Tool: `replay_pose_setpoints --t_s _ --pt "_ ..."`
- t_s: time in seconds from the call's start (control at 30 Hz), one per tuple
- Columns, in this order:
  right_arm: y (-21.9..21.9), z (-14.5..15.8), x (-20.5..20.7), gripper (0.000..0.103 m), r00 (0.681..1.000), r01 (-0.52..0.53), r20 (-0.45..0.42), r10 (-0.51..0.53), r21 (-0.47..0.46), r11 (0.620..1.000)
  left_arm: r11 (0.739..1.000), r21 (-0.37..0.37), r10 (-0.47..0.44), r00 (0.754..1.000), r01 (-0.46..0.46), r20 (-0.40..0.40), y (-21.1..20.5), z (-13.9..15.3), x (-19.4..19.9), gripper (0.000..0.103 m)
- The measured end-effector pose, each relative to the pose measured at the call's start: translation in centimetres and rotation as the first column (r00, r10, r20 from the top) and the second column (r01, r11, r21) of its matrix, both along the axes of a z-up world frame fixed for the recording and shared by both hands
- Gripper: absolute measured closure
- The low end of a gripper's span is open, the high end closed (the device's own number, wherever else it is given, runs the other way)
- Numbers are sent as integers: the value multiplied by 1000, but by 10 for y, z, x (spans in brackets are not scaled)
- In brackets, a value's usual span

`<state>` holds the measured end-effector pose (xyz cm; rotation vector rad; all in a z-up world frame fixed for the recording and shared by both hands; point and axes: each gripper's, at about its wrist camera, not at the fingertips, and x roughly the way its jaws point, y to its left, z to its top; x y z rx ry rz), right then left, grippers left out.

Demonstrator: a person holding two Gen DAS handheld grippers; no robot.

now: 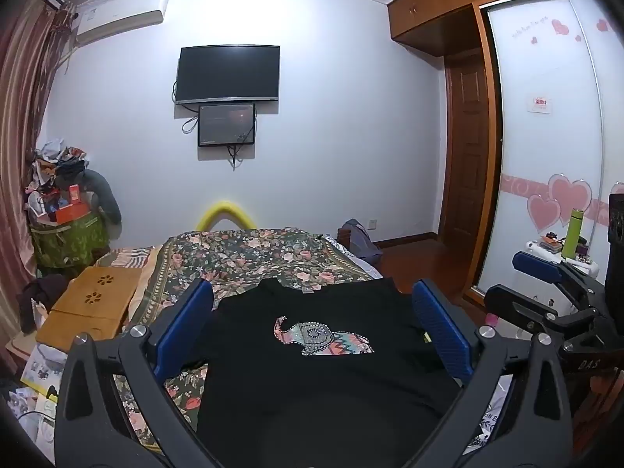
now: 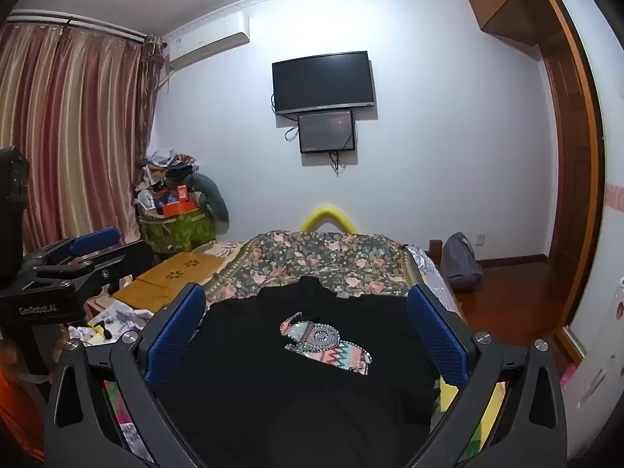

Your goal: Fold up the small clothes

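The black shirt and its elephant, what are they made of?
The black shirt looks like soft matte knit fabric, probably cotton: it lies limp and unshiny. The elephant looks like coloured print edged with small shiny studs or beads; which, I can't tell.

From the right wrist camera I can read "GenRobot.AI" in pale letters on the black body of the left gripper (image 2: 95, 243) — the last characters are a bit soft. From the left wrist view, "DAS" stands on the right gripper (image 1: 522, 280); the wardrobe door (image 1: 546, 117) lettering and red sticker are too small to read.
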<state>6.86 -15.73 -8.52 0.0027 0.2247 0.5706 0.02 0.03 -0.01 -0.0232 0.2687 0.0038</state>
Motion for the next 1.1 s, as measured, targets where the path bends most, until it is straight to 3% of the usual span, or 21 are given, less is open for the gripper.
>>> replay_pose_setpoints --t_s 1.1 --pt "-6 -4 6 0 1000 6 -16 -6 2 1000 1000 9 13 1000 -13 -4 7 -7 4 0"
